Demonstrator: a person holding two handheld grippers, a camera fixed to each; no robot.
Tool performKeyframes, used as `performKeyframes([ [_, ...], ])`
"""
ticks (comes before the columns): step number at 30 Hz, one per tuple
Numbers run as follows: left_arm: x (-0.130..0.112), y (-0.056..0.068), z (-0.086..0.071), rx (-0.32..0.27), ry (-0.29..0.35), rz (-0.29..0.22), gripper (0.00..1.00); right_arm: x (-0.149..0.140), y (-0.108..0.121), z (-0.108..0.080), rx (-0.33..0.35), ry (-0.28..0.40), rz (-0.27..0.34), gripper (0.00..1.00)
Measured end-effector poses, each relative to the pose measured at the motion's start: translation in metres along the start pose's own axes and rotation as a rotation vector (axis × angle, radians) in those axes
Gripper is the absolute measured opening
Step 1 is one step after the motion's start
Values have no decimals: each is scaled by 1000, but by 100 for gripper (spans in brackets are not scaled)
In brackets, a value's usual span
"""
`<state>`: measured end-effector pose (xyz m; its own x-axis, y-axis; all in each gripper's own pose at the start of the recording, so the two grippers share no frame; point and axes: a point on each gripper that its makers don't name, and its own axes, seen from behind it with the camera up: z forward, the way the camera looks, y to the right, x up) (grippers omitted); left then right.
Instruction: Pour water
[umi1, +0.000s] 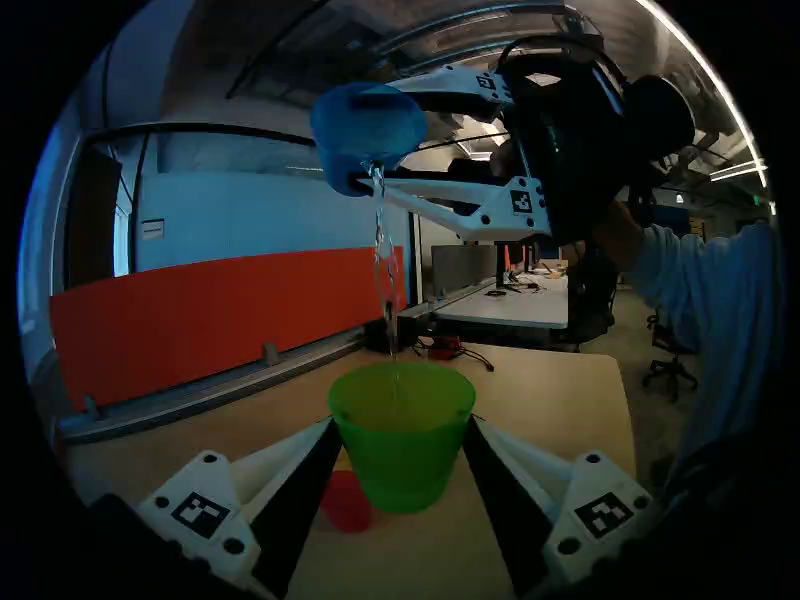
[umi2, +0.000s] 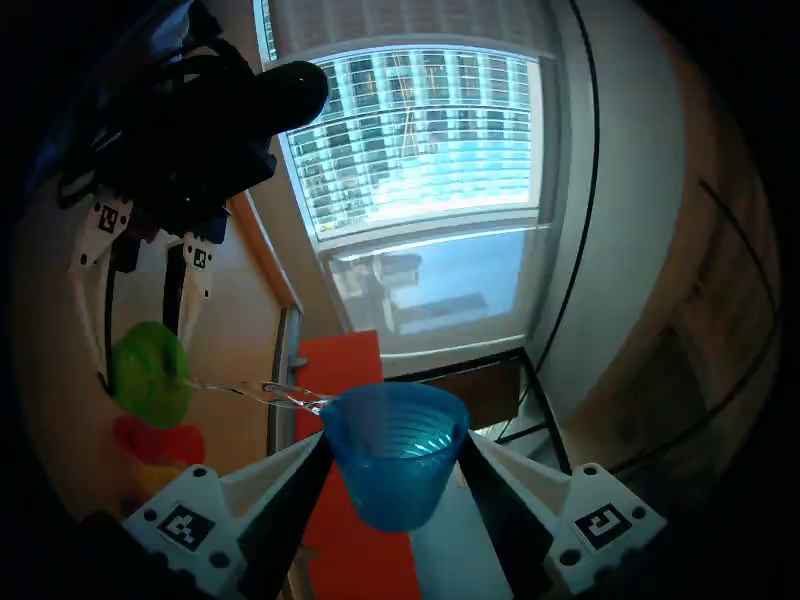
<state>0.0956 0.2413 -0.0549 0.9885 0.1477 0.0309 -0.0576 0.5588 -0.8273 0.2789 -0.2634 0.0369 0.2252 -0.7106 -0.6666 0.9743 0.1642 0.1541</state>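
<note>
Our left hand-held gripper (umi1: 402, 470) squeezes the green cup (umi1: 400, 420) between both fingers, close to us over the desk (umi1: 540, 390). We see a small red cup (umi1: 346, 502) just beside it at 7 o'clock. A thin stream of water (umi1: 381, 250) falls into the green cup from 12 o'clock. Up there our right hand-held gripper (umi1: 390, 138) squeezes the tipped blue cup (umi1: 350, 120) between both fingers. A sleeve (umi1: 700, 290) shows farther back at 3 o'clock.
</note>
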Motion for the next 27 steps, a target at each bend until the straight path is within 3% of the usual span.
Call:
performKeyframes([
  [27,-1,0,1,4,-1,1,83,9,6,-2,-28,-1,-189,89],
])
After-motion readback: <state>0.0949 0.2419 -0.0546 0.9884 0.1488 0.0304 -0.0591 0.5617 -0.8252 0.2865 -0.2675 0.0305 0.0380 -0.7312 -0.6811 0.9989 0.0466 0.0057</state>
